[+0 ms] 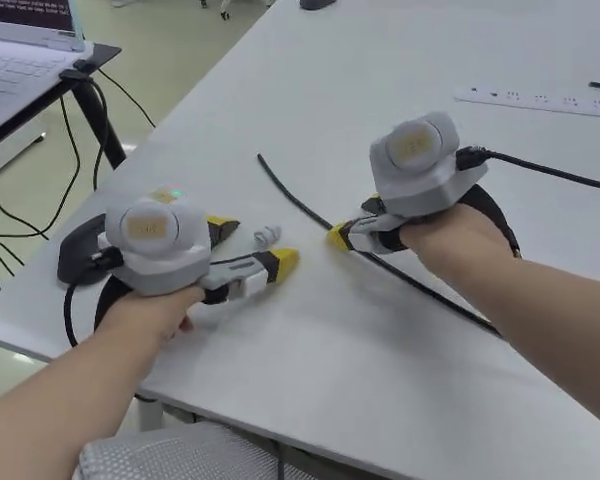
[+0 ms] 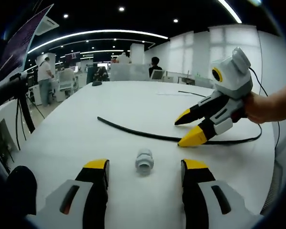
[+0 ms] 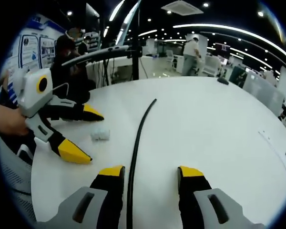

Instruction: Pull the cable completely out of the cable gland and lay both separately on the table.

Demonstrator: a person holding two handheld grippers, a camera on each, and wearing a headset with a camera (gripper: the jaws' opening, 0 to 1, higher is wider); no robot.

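On the white desk (image 1: 380, 60), the black cable (image 1: 290, 195) lies free, running from the middle toward the near edge. The right tool (image 3: 151, 171) is released, its 2 jaws astride the cable without pinching it. The left tool (image 1: 265, 246) is also released, with the small white cable gland (image 2: 144, 161) lying between its jaws near the desk's left edge, apart from the cable.

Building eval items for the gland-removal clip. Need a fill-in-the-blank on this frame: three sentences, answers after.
1. The left gripper has the small white ____ lying between its jaws.
2. The right gripper has the long black ____ running between its jaws.
3. The jaws of both grippers stand ____, gripping nothing.

Missing words: cable gland; cable; open.
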